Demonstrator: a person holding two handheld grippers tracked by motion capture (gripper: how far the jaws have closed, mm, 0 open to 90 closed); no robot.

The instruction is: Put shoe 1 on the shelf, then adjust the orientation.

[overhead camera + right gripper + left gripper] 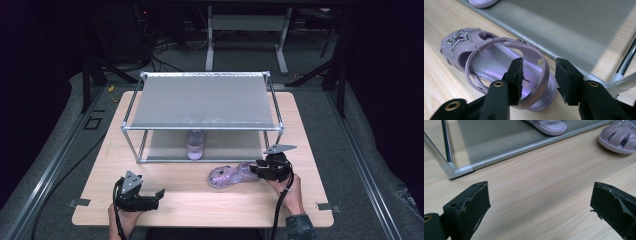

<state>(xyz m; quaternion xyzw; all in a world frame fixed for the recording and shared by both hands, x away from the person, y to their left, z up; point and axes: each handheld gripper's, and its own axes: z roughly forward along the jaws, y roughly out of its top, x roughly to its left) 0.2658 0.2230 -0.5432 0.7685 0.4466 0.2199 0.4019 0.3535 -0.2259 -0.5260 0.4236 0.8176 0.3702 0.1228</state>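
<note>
A lilac child's sandal (232, 176) with a glittery star on its toe (461, 42) lies on the wooden table in front of the rack, toe pointing left. My right gripper (255, 171) is at its heel. In the right gripper view one jaw is inside the shoe and the other outside, with the heel strap (544, 67) between them (539, 77) and a small gap still showing at the outer pad. My left gripper (159, 197) rests open near the front left of the table, its jaws (540, 205) wide apart over bare wood. A second matching sandal (195, 145) stands on the rack's lower shelf.
A two-tier metal rack (200, 100) with grey fabric shelves fills the middle and back of the table. Its front bottom rail (524, 147) runs just behind both grippers. Its corner post (624, 62) stands close to the right gripper. The table's front edge (200, 222) is near my hands.
</note>
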